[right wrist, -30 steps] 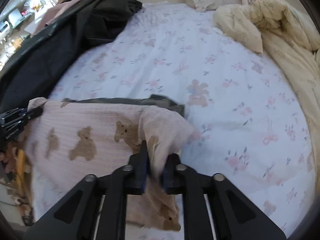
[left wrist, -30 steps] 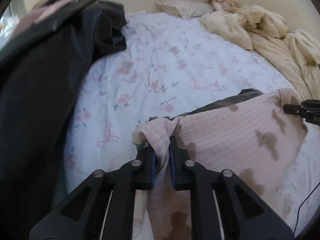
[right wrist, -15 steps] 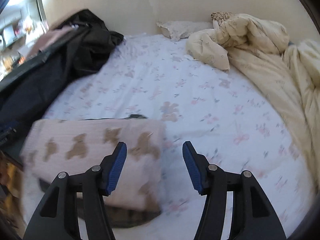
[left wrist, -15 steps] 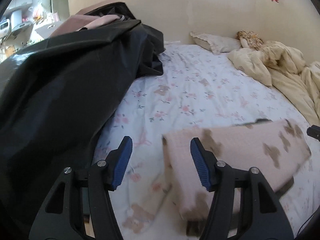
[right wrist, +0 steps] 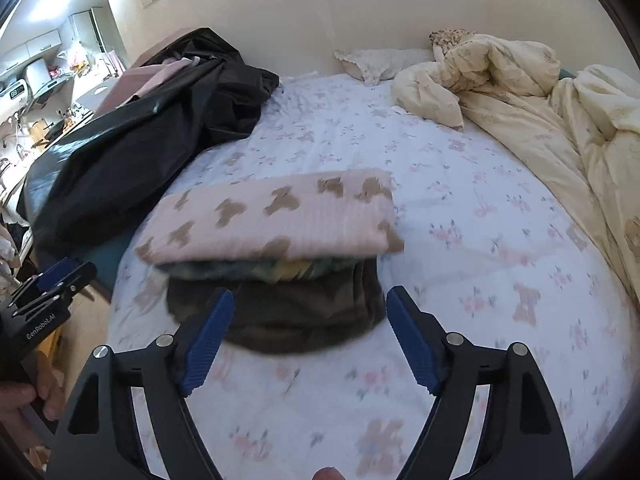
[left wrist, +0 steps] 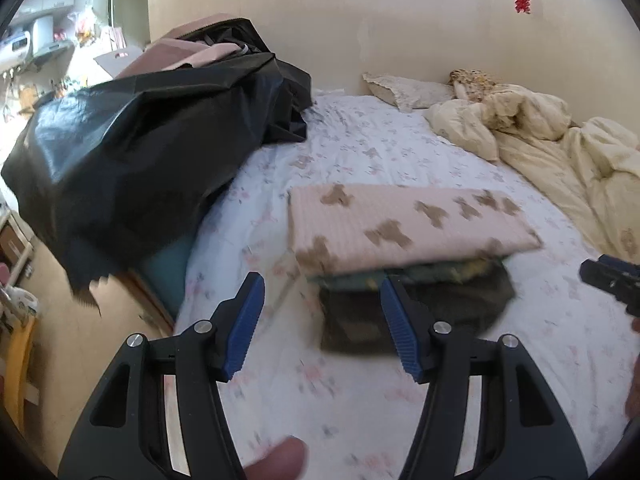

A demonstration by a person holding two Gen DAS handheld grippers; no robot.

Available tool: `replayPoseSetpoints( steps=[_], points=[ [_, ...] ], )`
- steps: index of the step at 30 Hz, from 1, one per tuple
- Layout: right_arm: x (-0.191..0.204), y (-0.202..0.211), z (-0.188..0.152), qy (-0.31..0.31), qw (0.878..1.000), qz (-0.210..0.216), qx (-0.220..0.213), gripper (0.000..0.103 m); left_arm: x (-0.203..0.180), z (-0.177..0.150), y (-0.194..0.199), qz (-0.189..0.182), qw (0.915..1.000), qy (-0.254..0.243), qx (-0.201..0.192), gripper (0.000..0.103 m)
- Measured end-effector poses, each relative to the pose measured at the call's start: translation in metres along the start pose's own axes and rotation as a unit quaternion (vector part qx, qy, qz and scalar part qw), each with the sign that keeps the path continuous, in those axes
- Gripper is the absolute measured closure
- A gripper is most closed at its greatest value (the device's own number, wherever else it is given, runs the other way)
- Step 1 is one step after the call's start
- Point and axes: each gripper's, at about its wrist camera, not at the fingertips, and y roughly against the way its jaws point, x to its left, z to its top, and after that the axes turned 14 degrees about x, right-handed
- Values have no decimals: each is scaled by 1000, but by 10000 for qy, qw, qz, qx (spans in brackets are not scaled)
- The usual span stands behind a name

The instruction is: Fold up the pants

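Lettering "GenRobot.AI" marks the left gripper (right wrist: 48, 300) casing. Both it and the right gripper (right wrist: 306, 336) angle downward over the floral-sheeted bed (right wrist: 460, 240), jaws just opened wide and empty. Beyond them, near the bed's left edge, the folded pink bear-print pants (right wrist: 272, 220) top a dark folded garment (right wrist: 288, 312).

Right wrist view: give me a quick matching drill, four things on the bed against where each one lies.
Things:
1. pink bear-print pants
2. dark folded garment
3. black cover
4. cream duvet

Places:
A. heaped along the right side of the bed
B. draped over the left edge
C. top of the stack
D. bottom of the stack

Pairs: 1-C, 2-D, 3-B, 4-A
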Motion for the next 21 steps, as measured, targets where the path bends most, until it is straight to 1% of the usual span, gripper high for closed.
replayPoseSetpoints(
  steps=[1,2,4,6,8,9,13,15,17,21],
  points=[
    [3,8,-9,-5,10000,-10,-31,22,-1,-6,6,-74,10000,25,49,37],
    [5,16,-18,-18,10000,5,-66,21,-2,-13,14,-137,9999,58,74,32],
    [8,30,-35,-61,9999,51,-103,19,-4,-28,32,-207,9997,109,53,14],
    [10,43,-52,-146,9997,92,-153,16,-6,-43,47,-251,9996,106,0,8],
    [13,60,-73,-193,9995,107,-235,13,-12,-59,66,-216,9997,44,-58,2],
    [15,67,-81,-158,9994,94,-285,13,-16,-67,76,-239,9997,0,-70,0],
    [27,100,-114,40,9984,-99,-550,10,-22,-92,110,-301,9995,23,-112,0],
    [28,115,-128,29,9977,-118,-661,6,-23,-104,122,-303,9994,33,-142,0],
    [33,130,-146,22,9970,-116,-770,1,-24,-121,139,-262,9993,42,-261,0],
    [40,147,-174,92,9962,-178,-842,0,-25,-145,160,-240,9989,47,-389,0]
  ],
)
